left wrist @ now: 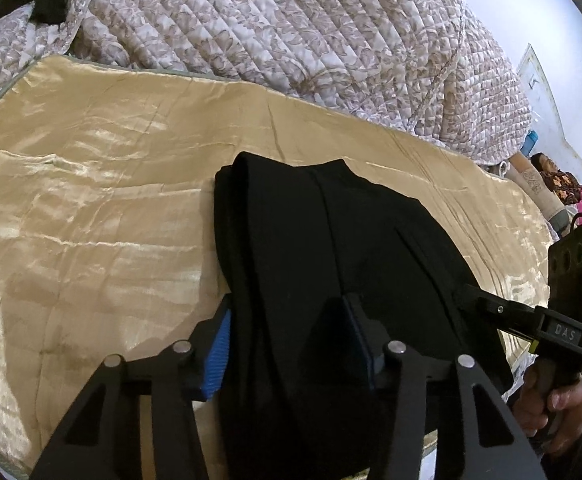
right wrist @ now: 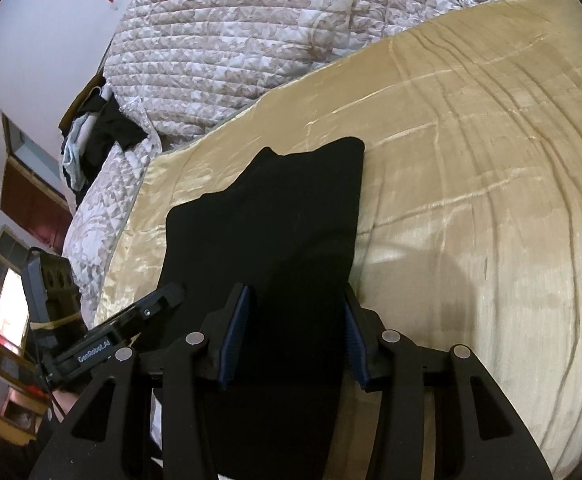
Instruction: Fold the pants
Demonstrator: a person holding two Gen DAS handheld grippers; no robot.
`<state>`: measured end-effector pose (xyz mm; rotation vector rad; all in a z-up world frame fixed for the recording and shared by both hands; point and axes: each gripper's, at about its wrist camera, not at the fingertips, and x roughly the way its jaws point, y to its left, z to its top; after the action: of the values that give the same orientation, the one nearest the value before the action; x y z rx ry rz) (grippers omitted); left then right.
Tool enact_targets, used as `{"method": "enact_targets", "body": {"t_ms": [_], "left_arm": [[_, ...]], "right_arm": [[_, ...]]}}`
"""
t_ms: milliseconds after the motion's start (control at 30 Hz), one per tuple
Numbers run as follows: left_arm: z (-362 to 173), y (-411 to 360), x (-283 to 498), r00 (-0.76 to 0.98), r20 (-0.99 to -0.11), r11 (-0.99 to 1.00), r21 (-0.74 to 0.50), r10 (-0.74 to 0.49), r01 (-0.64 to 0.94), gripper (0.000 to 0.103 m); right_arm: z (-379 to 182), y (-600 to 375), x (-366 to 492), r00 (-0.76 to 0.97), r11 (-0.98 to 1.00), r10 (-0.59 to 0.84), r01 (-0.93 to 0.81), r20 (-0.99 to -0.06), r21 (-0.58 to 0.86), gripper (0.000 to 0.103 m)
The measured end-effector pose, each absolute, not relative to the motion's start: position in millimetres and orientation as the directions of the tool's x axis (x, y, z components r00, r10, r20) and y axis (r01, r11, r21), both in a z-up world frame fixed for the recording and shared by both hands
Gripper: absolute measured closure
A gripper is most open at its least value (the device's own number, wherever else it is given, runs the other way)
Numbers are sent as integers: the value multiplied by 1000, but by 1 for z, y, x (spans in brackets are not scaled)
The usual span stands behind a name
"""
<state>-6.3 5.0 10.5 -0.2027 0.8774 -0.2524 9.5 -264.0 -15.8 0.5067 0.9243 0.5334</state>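
Observation:
Black pants (left wrist: 311, 220), folded into a long narrow stack, lie on a gold satin blanket (left wrist: 91, 200). My left gripper (left wrist: 287, 312) straddles the stack's near end, and the dark cloth fills the gap between its blue pads (left wrist: 217, 352). The right gripper (left wrist: 475, 296), held by a hand (left wrist: 551, 404), reaches the pants' right edge. In the right wrist view the pants (right wrist: 283, 208) run away from my right gripper (right wrist: 295, 296), whose pads (right wrist: 233, 340) close on the cloth from both sides. The left gripper (right wrist: 171, 292) touches the pants' left edge there.
A quilted floral comforter (left wrist: 291, 32) is heaped along the far side of the blanket (right wrist: 471, 200). Dark clothes (right wrist: 95, 136) are piled at the bed's left end. A person (left wrist: 559, 180) lies at the far right. Bare blanket spreads left and right of the pants.

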Motion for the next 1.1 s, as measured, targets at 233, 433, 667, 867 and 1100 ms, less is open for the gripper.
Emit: {"method": "enact_targets", "body": {"t_ms": [233,433,667,867,1100], "left_arm": [[13,-1,-7,623,-732,960,-244,-274,136,58],[24,-9,-10,637,-724,964,-217,-265,153,74],[38,-13,-9,647,-715,964,-211,-267,165,78],[57,-7,2,666,-695,963,-204,-270,178,78],[70,6,58,694,-677,969,-171,-247,179,78]], "right_arm": [[-17,-262,17,505,773,609,-203,-612,601,67],[-10,-260,15,523,784,592,-199,-613,587,84],[12,-254,10,542,779,600,-231,-588,582,86],[27,-247,12,543,773,612,-259,-574,578,87],[50,-232,60,543,775,619,-302,-567,555,87]]}}
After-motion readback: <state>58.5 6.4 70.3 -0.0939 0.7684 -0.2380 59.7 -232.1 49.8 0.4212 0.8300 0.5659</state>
